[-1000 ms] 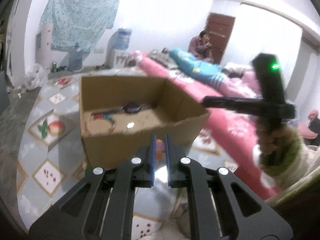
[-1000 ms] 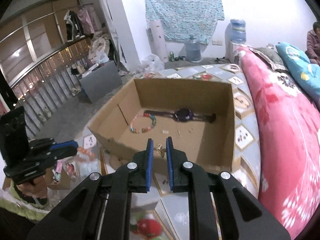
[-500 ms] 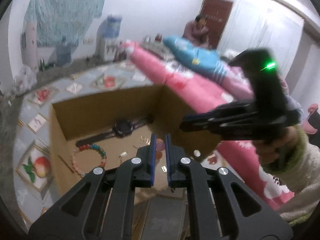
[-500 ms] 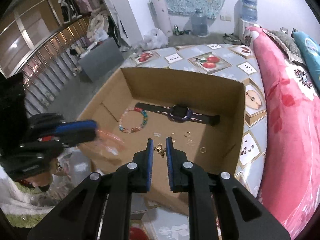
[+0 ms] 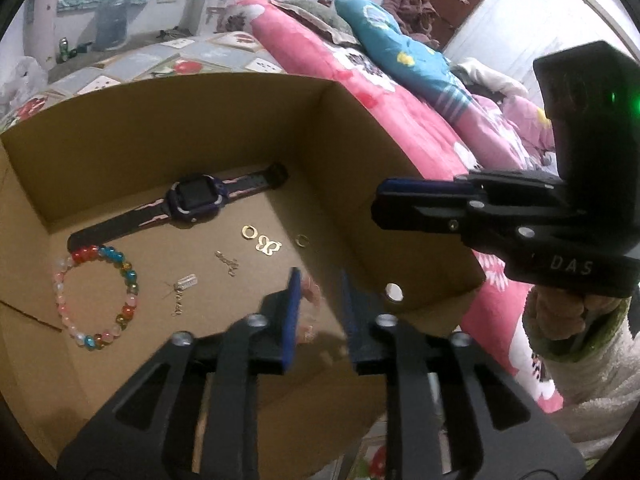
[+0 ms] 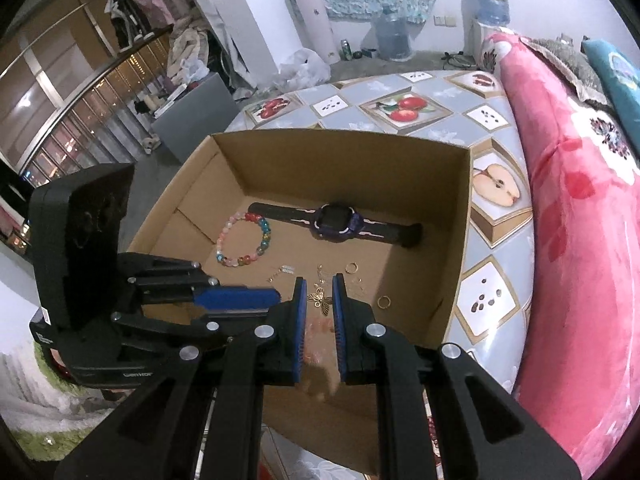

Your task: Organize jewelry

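An open cardboard box (image 5: pixel 240 120) (image 6: pixel 340 168) holds a dark watch (image 5: pixel 196 198) (image 6: pixel 338 222), a multicoloured bead bracelet (image 5: pixel 96 292) (image 6: pixel 244 240), gold hoops (image 5: pixel 250 232) and a gold butterfly (image 5: pixel 267 245). My left gripper (image 5: pixel 318 276) (image 6: pixel 276 298) hangs over the box's near side with its jaws opening. A blurred pink bead bracelet (image 5: pixel 310 294) sits loose between them, by the left finger. My right gripper (image 6: pixel 320 284) (image 5: pixel 378 200) is shut on a gold butterfly charm (image 6: pixel 322 300) above the box floor.
The box stands on a table with a fruit-patterned cloth (image 6: pixel 400 108). A pink blanket (image 6: pixel 560 200) runs along the right. A person (image 5: pixel 416 0) sits far back by a door. Water jugs (image 6: pixel 394 36) and clutter line the far wall.
Both grippers have moved forward and down over the box. The left jaws have parted and the pink bracelet is now loose between them. The right gripper still holds the butterfly charm.
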`<state>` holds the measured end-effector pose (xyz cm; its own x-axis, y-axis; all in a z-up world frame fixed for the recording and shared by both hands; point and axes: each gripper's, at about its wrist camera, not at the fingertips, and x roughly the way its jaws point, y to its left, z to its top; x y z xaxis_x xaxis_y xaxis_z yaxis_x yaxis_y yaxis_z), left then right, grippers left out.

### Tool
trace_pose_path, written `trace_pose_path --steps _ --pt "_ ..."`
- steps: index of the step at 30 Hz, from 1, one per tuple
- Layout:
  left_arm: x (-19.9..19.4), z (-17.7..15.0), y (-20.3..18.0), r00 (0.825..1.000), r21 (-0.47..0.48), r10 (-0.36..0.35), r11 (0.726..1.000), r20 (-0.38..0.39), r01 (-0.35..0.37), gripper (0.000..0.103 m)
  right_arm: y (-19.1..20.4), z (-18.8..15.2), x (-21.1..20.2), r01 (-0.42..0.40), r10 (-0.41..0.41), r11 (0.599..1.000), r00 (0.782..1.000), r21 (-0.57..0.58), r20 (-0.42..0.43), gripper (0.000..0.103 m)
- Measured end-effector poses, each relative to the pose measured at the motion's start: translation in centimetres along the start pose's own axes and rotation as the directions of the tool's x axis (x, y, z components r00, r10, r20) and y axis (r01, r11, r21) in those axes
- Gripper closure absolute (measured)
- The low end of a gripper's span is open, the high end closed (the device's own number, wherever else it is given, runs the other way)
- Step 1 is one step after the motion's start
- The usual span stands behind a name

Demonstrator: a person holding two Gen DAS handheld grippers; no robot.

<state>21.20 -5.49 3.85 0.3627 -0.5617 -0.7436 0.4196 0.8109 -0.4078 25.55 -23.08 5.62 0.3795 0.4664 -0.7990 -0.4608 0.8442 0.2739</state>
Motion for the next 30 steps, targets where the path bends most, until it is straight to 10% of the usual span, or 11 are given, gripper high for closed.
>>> trace_pose_path --steps 8,21,30 --pt "-5.8 -1.4 1.7 0.989 -0.049 0.067 0.997 0.134 -0.061 0.071 1.8 1.4 3.1 -0.102 0.101 0.995 0.986 0.002 -0.136 0.09" --pt "-14.1 -6.3 4.4 0.929 -0.125 0.264 0.963 0.259 -0.238 0.033 5.2 3.1 14.5 -0.058 0.065 0.998 0.86 0.03 -0.507 0.088" --pt "-15.2 -8.2 6.0 0.925 -0.174 0.277 0.956 0.259 -0.237 0.03 5.8 3.7 10.9 -0.064 0.094 0.994 0.92 0.089 -0.381 0.079"
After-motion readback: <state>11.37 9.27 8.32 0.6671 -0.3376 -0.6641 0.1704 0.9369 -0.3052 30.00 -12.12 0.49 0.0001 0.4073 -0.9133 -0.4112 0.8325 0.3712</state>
